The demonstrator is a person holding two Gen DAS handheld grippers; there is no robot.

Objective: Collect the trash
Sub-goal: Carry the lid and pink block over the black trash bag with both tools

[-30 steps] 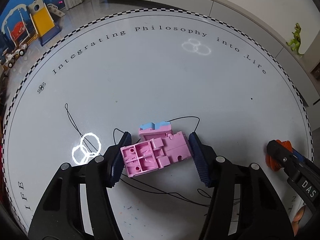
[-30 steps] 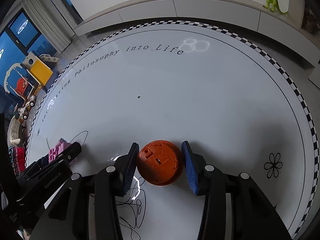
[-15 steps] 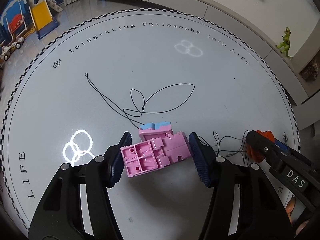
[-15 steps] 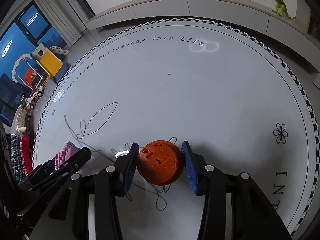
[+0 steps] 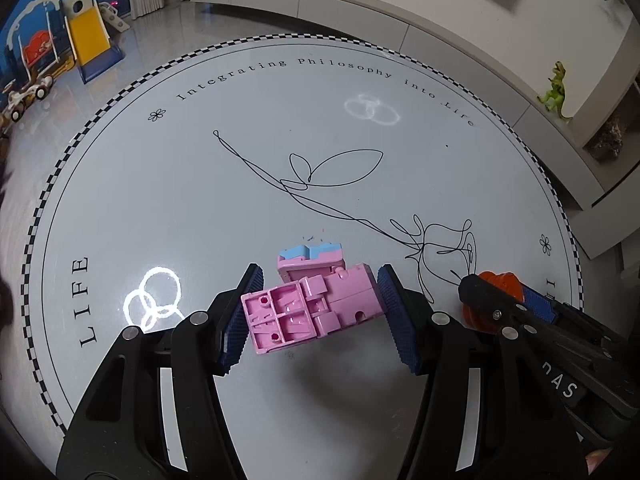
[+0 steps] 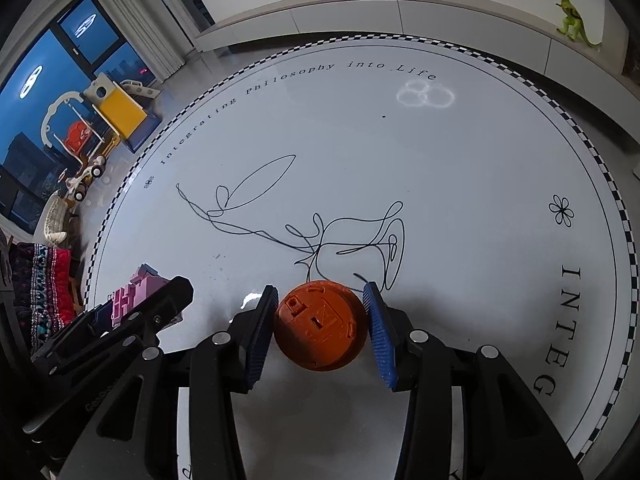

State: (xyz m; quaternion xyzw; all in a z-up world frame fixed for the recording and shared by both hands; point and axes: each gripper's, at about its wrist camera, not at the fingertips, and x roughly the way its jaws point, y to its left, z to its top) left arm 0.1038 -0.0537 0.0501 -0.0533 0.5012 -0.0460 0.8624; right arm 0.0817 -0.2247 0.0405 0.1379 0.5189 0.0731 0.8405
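Note:
My left gripper [image 5: 316, 312] is shut on a pink plastic toy piece [image 5: 312, 306] with a light blue end, held above the round white table [image 5: 200, 200]. My right gripper [image 6: 320, 326] is shut on an orange round plastic piece [image 6: 320, 326], also held above the table. In the left wrist view the right gripper [image 5: 516, 300] with the orange piece [image 5: 500, 280] is at the right. In the right wrist view the left gripper [image 6: 132, 316] with the pink piece [image 6: 134, 292] is at the lower left.
The table [image 6: 480, 200] has a checkered rim, printed lettering and a thin black line drawing [image 5: 320, 184]. A green toy dinosaur [image 6: 572, 14] stands on a ledge behind. A play slide [image 5: 86, 36] and toy cars stand on the floor at the left.
Both grippers have risen and pulled back from the table, each keeping its piece. More of the table and the line drawing is in view.

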